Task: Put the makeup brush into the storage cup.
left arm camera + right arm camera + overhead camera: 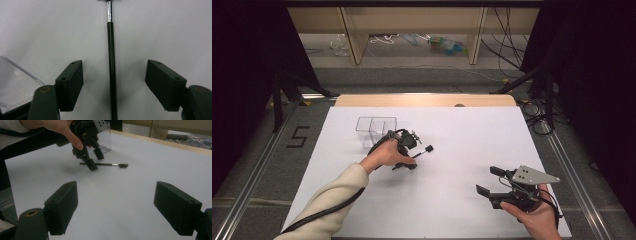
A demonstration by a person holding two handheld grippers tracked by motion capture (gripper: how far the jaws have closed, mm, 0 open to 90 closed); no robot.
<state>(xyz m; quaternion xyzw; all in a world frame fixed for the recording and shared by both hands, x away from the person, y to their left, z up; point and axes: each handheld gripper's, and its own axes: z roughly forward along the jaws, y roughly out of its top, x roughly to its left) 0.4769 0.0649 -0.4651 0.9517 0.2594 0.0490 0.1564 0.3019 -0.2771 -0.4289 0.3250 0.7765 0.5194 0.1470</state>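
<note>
I see a glossy black brush handle with a shiny metal ferrule, lying on matt white paper. The box looks like clear, smooth plastic. My gripper pads look matt black plastic. The table edge looks wooden.

— Anything to read from where you stand?

— Just one mark: a dark "5" on the grey floor, left of my table.

— Nothing on the table, or on what lies there?

— No letters, labels or brands that I can make out. The stuff on the far shelf is too small to read.
</note>
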